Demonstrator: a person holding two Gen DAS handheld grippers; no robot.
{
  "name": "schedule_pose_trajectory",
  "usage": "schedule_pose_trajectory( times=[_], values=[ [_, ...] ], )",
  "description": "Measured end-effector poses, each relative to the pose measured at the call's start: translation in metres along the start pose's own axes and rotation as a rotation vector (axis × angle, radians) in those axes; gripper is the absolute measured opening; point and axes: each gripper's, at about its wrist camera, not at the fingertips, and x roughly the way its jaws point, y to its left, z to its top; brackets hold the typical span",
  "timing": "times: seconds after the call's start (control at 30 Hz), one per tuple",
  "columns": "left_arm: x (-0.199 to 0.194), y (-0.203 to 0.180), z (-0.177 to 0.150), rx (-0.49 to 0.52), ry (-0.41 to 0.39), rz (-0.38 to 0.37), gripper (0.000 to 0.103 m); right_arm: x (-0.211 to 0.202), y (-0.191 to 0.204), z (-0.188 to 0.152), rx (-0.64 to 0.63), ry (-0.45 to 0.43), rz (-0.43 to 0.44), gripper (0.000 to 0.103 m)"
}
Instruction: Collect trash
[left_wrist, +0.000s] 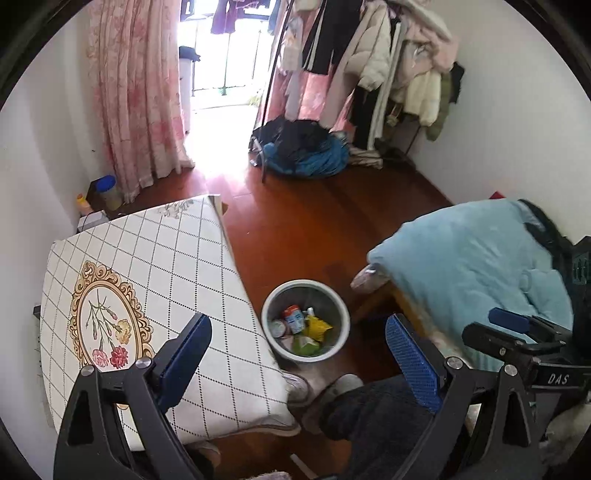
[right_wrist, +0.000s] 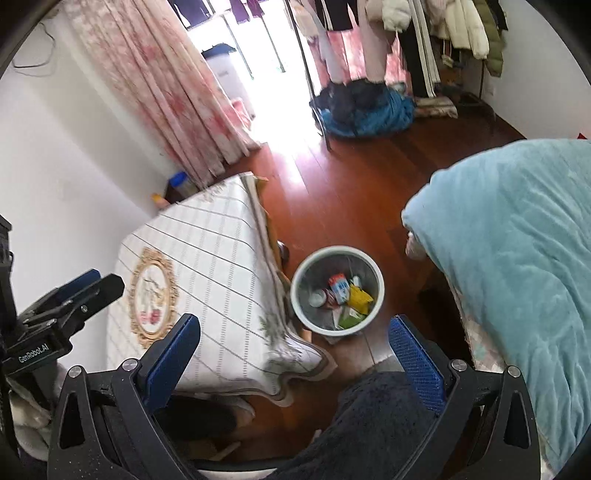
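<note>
Counter (left_wrist: 207, 266) looks bare; bin (left_wrist: 341, 314) holds trash; both our grippers' jaws gape empty; we scan floor before finishing.

A grid-patterned tablecloth (left_wrist: 177, 266) covers the table, with pink curtains (left_wrist: 136, 92) and a blue blanket (left_wrist: 476, 266) nearby.

White grid tablecloth (left_wrist: 192, 266) with floral medallion, pink floral curtain (left_wrist: 136, 92), light-blue blanket (right_wrist: 517, 240)

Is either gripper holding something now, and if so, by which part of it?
Nothing is held. The left gripper and the right gripper both have open jaws with nothing between them. The trash lies in the bin.
</note>
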Motion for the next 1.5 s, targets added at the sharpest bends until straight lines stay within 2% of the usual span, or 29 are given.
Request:
schedule_pose_trajectory(
  times=[0.33, 0.67, 0.93, 1.3, 1.37, 1.5],
  values=[
    [-0.055, -0.006, -0.009, 0.009, -0.058, -0.099, 0.096, -0.067, 0.019, -0.009, -0.036, -0.079, 0.074, 0.103],
    [-0.082, -0.011, -0.016, 0.016, -0.082, -0.151, 0.096, -0.104, 0.038, -0.018, -0.081, -0.112, 0.100, 0.103],
    [-0.098, -0.009, -0.018, 0.019, -0.106, -0.155, 0.096, -0.118, 0.047, -0.025, -0.088, -0.124, 0.111, 0.103],
    [-0.102, -0.011, -0.018, 0.025, -0.113, -0.146, 0.097, -0.118, 0.052, -0.029, -0.086, -0.116, 0.116, 0.103],
    [-0.101, -0.011, -0.018, 0.025, -0.108, -0.140, 0.102, -0.118, 0.052, -0.029, -0.085, -0.114, 0.117, 0.103],
    [-0.100, -0.013, -0.016, 0.023, -0.106, -0.143, 0.102, -0.117, 0.048, -0.029, -0.082, -0.113, 0.113, 0.103]
  ],
)
